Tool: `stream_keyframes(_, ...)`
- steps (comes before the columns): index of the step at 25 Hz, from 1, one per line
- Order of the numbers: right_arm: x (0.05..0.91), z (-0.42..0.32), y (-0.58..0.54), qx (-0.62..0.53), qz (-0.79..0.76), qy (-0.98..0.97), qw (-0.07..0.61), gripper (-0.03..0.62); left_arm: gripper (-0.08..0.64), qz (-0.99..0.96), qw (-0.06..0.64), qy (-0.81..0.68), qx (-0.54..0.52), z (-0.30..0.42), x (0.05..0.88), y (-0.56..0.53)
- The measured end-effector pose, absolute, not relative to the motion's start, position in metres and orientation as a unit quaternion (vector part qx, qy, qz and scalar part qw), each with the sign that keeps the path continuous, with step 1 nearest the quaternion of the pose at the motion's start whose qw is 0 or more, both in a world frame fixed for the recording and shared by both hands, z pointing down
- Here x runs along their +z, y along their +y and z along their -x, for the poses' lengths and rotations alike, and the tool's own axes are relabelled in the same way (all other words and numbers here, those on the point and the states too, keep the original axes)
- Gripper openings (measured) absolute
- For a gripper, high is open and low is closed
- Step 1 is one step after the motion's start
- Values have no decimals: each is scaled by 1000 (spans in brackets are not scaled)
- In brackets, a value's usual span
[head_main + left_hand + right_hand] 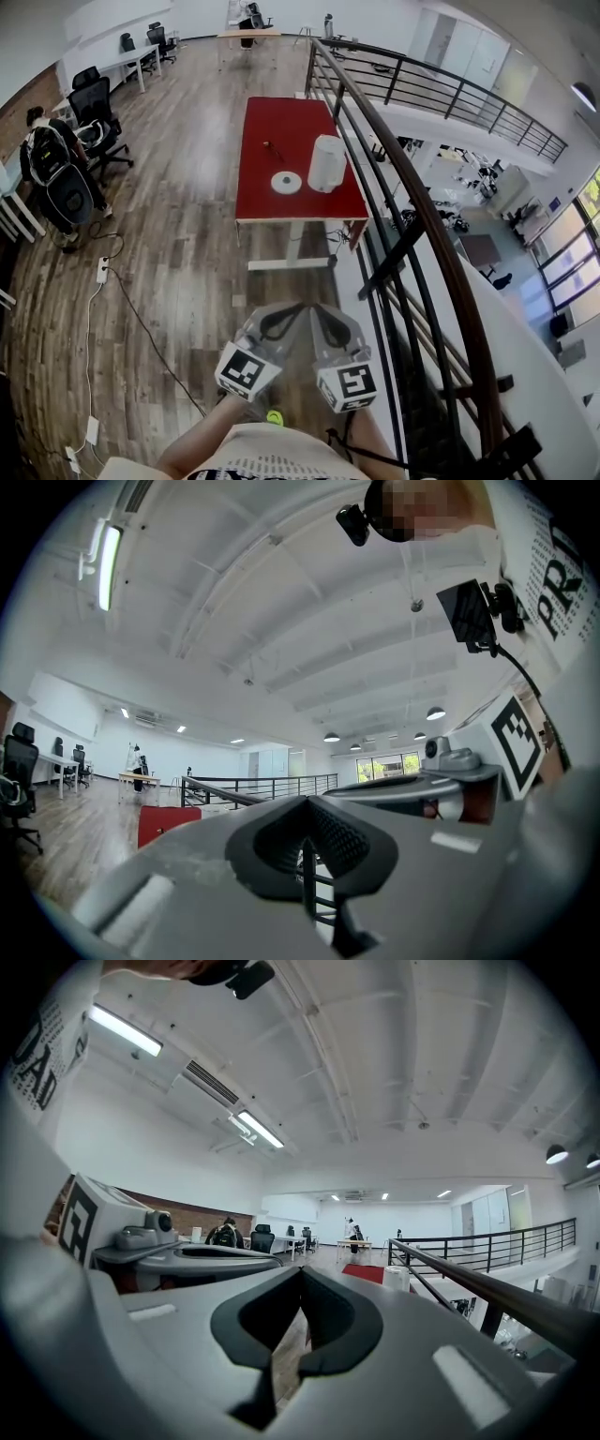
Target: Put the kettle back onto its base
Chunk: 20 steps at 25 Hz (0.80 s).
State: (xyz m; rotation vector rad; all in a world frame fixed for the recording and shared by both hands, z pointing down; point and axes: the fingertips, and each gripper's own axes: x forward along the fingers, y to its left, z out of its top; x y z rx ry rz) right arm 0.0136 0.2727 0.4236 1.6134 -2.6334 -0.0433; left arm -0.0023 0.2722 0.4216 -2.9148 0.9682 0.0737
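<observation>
The long black metal railing (412, 216) runs close along the right edge of the red rectangular worktop (267, 202). The tall white plastic kettle (326, 163) stands near that edge, just beside the flat white round base (286, 182) and not on it. I judge that a careless sideways swing could knock the kettle against the railing or off the worktop. A white cable with a power strip (101, 270) trails over the wooden floor left of the path to the worktop, so drifting that way risks a trip.

The left hand-held gripper (281, 319) and the right hand-held gripper (330, 323) are side by side, well apart from the worktop. Each has its jaws pressed together on nothing. If they reach the kettle like that, they would shove it rather than take it. The base looks light, so an off-centre landing could push it aside.

Counted:
- One railing
- One red worktop
- One kettle
- One base
- Two hand-held grippers
- One small dark item (272, 150) on the worktop behind the base, too small to identify
</observation>
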Motion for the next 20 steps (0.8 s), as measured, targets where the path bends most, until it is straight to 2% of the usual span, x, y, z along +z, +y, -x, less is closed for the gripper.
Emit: stream_keyframes(20,420,-2,176,-10,-553,-832,43,8,-9,956,27,288,40,24,416,175)
